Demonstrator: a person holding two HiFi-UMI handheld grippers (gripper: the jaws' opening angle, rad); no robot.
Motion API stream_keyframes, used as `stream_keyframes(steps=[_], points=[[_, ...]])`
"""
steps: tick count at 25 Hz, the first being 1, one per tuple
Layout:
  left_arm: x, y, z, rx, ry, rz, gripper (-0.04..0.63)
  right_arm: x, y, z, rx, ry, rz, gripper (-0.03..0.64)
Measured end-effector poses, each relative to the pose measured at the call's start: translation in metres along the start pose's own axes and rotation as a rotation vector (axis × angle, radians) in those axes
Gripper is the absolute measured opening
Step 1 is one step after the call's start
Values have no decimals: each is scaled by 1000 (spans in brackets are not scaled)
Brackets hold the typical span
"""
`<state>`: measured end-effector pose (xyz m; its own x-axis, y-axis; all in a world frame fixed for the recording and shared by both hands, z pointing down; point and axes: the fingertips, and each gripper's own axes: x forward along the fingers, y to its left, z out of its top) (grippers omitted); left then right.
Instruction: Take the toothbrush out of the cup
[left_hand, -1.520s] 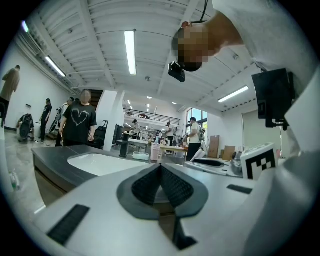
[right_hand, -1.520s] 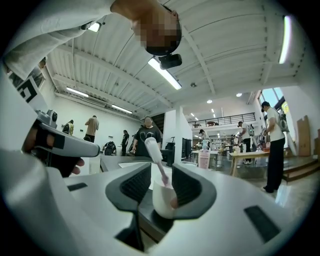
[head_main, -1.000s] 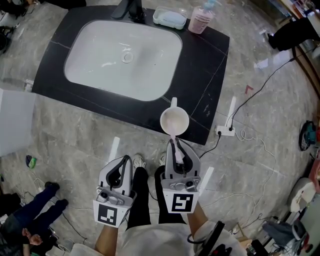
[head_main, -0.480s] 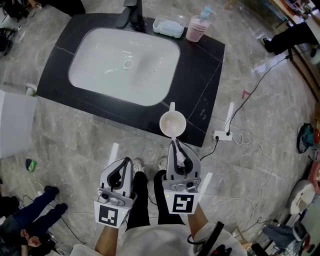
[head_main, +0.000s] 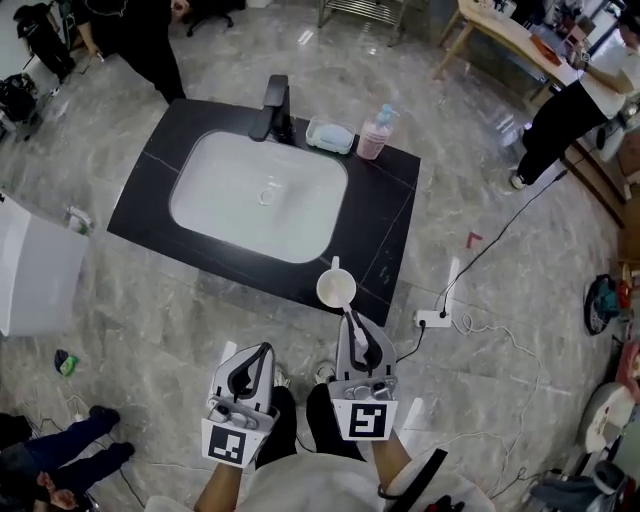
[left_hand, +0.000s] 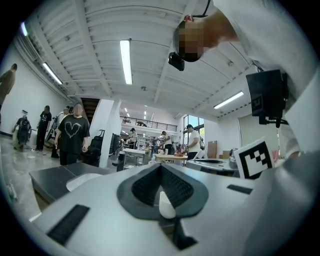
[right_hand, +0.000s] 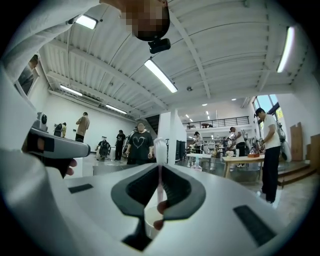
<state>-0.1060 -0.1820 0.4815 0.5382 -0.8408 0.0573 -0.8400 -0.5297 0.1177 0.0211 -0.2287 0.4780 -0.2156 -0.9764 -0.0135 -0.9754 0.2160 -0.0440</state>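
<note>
So you've got one cup (head_main: 335, 288), one toothbrush (right_hand: 159, 150), one sink (head_main: 200, 170), one faucet (head_main: 275, 108), one soap dish (head_main: 330, 136) and one pump bottle (head_main: 374, 134).

- The left gripper (left_hand: 161, 169) fills the lower half of the view, its jaws closed tip to tip with nothing gripped.
- At 8 o'clock, a black table (left_hand: 47, 176) carries a white sink (left_hand: 84, 181).
- At 9 o'clock stands a person in a black top (left_hand: 73, 134).
- At 11 o'clock hangs a long ceiling light (left_hand: 125, 61).
- At 12 o'clock sits a small black camera (left_hand: 176, 61).
</note>
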Motion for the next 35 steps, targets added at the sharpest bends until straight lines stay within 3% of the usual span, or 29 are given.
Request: stream_keyframes(steps=[8,11,14,19,24,32,35], points=[[-16,-11,47,3,-24,10,-5,-11,3,57,-4,-44,25,26],[-20,-12,62,71,-56,6,-5,-7,0,72,-38,-75,40,26],[-25,-14,69,116,-67,-1,-5,-3,-4,74,-83,-40,47,26],[-35,-29,84,48,-91,3,-5,-8,-1,79,-99,-7,61,26],[-42,-36,94,77,-115,-11,-5,-14,12,91,-99,-26,91,26],[-43,-42,104,48,-154,-25,-5,-35,25,95,-74,-11,104,26],[-46,-38,99,116,-157,-50,-5,-47,33,95,-69,-9,117,26]])
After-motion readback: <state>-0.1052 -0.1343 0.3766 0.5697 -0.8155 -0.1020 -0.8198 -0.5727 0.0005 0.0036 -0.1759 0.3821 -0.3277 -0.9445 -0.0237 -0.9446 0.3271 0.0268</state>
